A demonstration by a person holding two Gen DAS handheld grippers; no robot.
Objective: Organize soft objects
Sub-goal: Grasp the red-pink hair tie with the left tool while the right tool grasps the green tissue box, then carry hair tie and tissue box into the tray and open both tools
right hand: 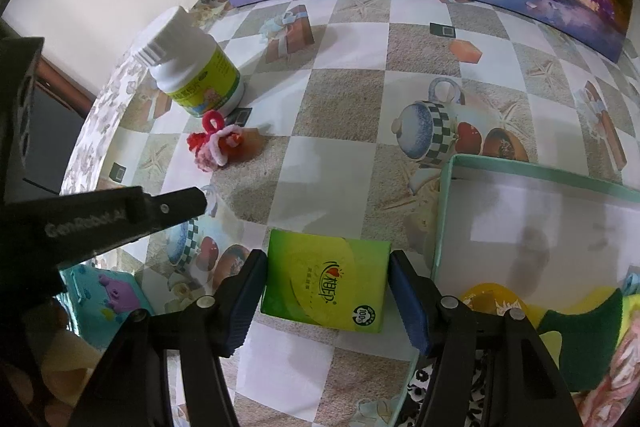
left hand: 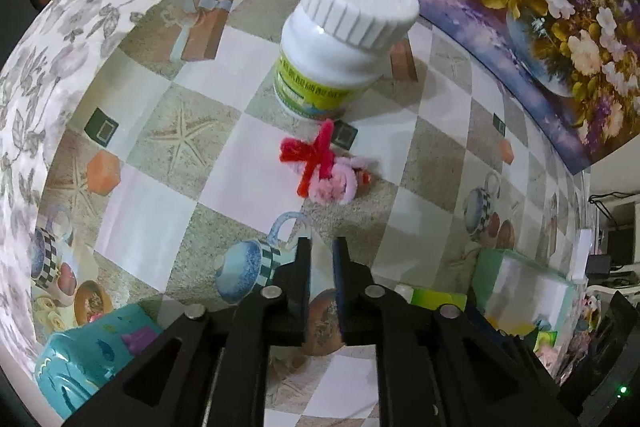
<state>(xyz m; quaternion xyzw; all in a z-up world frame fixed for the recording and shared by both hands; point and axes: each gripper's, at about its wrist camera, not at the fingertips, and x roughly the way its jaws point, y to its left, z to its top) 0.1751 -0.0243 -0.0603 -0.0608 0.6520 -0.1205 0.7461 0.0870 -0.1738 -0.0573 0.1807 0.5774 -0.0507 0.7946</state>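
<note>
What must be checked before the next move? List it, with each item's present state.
1. Right gripper pads against both sides of the green tissue pack: ok.
2. Tissue pack lifted off the tablecloth: cannot tell.
3. Open mint-rimmed box beside the pack has bare floor to receive it: ok.
4. Left gripper empty: ok.
5. Left jaws wide enough to take the pipe-cleaner flower: not ok, only a narrow gap.
6. Flower clear of the white bottle: cannot tell, its red tip ends right at the bottle's base.
</note>
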